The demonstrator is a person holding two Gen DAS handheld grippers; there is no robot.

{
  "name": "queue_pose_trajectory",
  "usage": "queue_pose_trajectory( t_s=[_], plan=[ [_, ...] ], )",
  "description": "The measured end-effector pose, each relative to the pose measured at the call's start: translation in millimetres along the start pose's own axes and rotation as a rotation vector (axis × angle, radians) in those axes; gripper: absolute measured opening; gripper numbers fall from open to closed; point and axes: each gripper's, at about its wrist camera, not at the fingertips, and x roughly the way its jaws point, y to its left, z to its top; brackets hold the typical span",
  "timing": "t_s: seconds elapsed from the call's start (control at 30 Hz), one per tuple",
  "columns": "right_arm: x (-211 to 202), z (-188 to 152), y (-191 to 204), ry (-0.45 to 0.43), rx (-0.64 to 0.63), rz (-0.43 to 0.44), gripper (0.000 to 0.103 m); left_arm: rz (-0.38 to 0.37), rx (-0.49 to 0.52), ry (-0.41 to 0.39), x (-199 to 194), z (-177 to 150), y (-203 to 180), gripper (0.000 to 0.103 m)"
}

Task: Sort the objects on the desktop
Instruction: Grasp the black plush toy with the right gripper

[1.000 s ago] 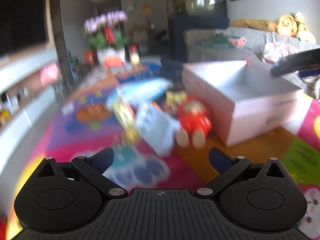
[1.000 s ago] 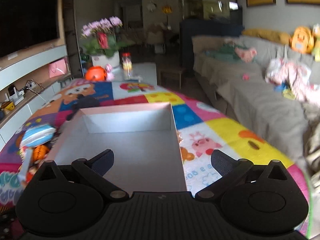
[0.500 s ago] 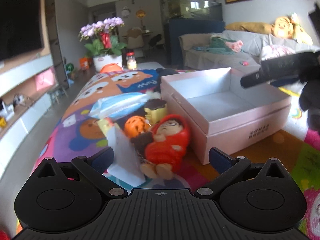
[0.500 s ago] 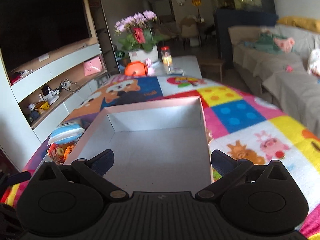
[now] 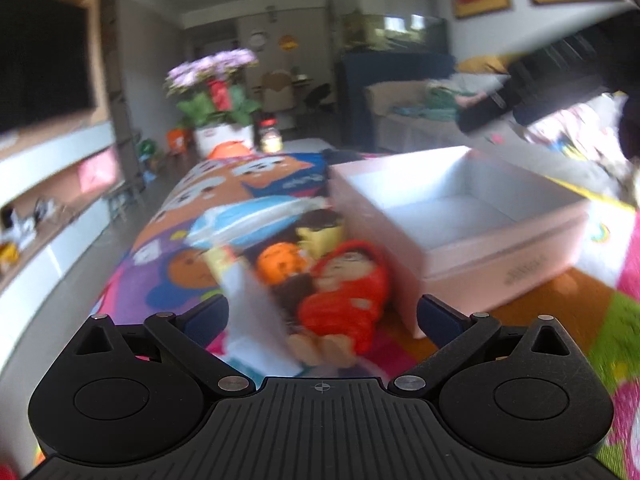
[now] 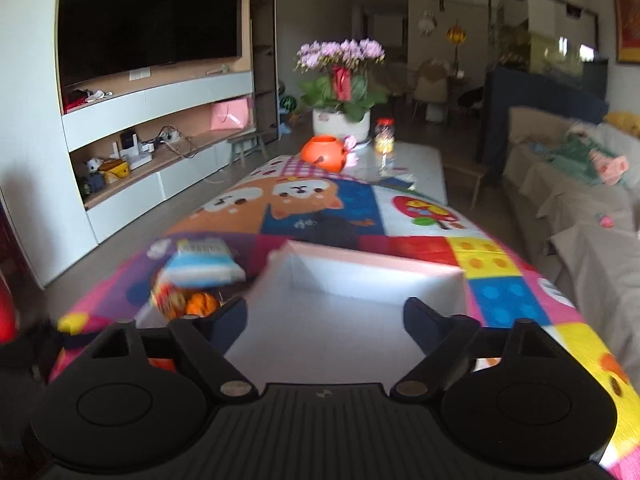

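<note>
Toys clearest from left; box below right

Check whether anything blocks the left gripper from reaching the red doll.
Nothing visible does. The red doll lies straight ahead of the open left gripper; a white card leans beside it, to the left, and the box sits to the right.
</note>
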Motion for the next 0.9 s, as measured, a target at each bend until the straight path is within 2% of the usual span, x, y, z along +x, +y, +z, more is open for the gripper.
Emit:
queue_pose_trajectory(
  t_s=[0.07, 0.2, 0.3, 0.37, 0.43, 0.47, 0.5, 0.57, 0.63, 0.7, 0.8, 0.9],
  plan=[
    [35, 33, 0, 0.066, 0.056, -0.012, 0.1, 0.013, -0.084, 0.012, -1, 0, 19, 0.103],
    [134, 81, -5, 0.194, 0.137, -0.078, 0.101, 0.017, -0.245, 0.0, -8, -1, 58, 0.103],
    [199, 90, -5, 0.257, 0.155, -0.18, 0.101, 0.044, -0.299, -0.034, -13, -2, 81, 0.103],
    [233, 89, -8, 0.349, 0.172, -0.194, 0.1, 0.058, -0.297, -0.053, -18, -1, 90, 0.103],
    [255, 84, -11, 0.426, 0.208, -0.176, 0.085, 0.064, -0.309, -0.071, -22, 0, 97, 0.103],
    [261, 81, -12, 0.459, 0.224, -0.143, 0.067, 0.06, -0.319, -0.076, -22, 1, 99, 0.103],
    [259, 80, -12, 0.45, 0.233, -0.144, 0.067, 0.054, -0.328, -0.081, -23, 0, 101, 0.103],
    [233, 85, -10, 0.356, 0.239, -0.115, 0.066, 0.042, -0.332, -0.086, -23, -1, 101, 0.103],
    [189, 94, -7, 0.238, 0.231, -0.051, 0.066, 0.023, -0.323, -0.084, -25, -2, 98, 0.103],
    [127, 95, 0, 0.13, 0.185, 0.035, 0.066, -0.007, -0.299, -0.084, -28, -3, 89, 0.103],
    [35, 75, 7, 0.038, 0.1, 0.15, 0.066, -0.062, -0.234, -0.092, -32, -1, 69, 0.103],
    [-35, 32, 6, 0.022, 0.034, 0.212, 0.066, -0.1, -0.13, -0.09, -31, 2, 41, 0.103]
  ],
)
